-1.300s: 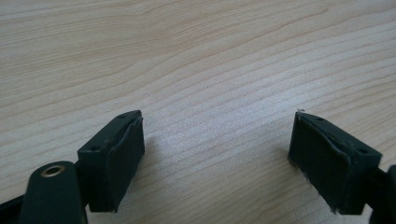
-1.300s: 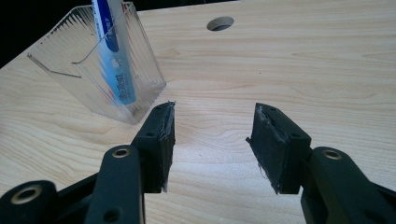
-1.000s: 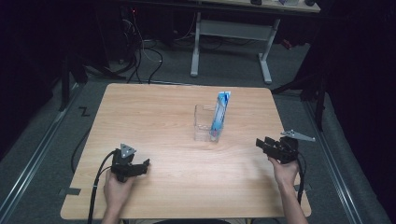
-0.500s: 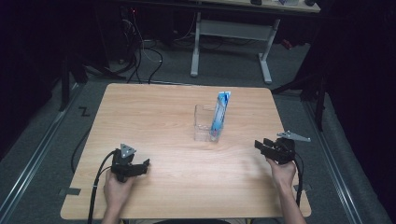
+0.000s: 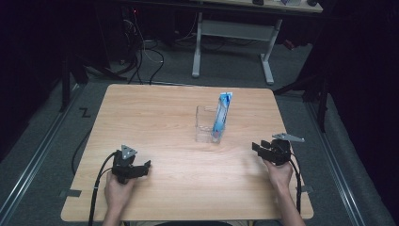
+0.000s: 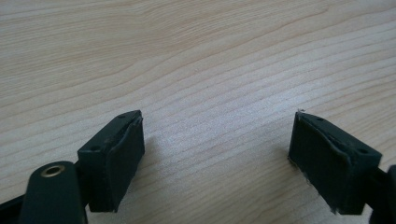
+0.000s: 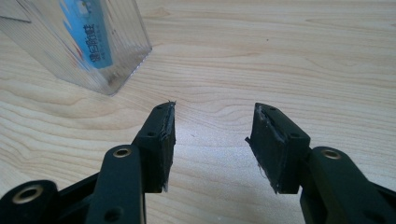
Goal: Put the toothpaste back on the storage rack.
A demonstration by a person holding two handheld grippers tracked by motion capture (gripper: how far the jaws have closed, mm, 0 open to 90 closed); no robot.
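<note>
the blue-and-white flat packet (image 5: 222, 115) stands upright, leaning a bit, inside a clear square plastic container (image 5: 208, 124) near the middle of the light wooden table (image 5: 155, 113), slightly toward the right edge and far edge. packet's long axis runs near vertical, top end sticking out above the container rim. in the right gripper view the container's corner (image 7: 112, 60) sits ahead and to the left of the jaws, blue label (image 7: 91, 32) visible through the wall.

right gripper (image 5: 259, 149) is the nearer one: it rests close to the right edge, held in the person's right hand (image 5: 278, 173), with the container ahead and to its left, near but not touching. its jaws stand apart with bare wood between them, holding nothing. judgement: a reach for the packet likely falls to this gripper, moving forward-left and coming in from above onto the exposed top, since the container walls block a side grip.

left gripper (image 5: 139, 168) sits near the front-left corner of the table, in the person's left hand (image 5: 117, 190), well apart from the container. its jaws are wide apart too, nothing between them, just wood grain in the left gripper view.

table surface is otherwise bare, smooth wood. around it: grey carpet floor, dark room, black cables (image 5: 141, 52) on the floor past the far edge, and a white-legged desk frame (image 5: 233, 33) behind.
</note>
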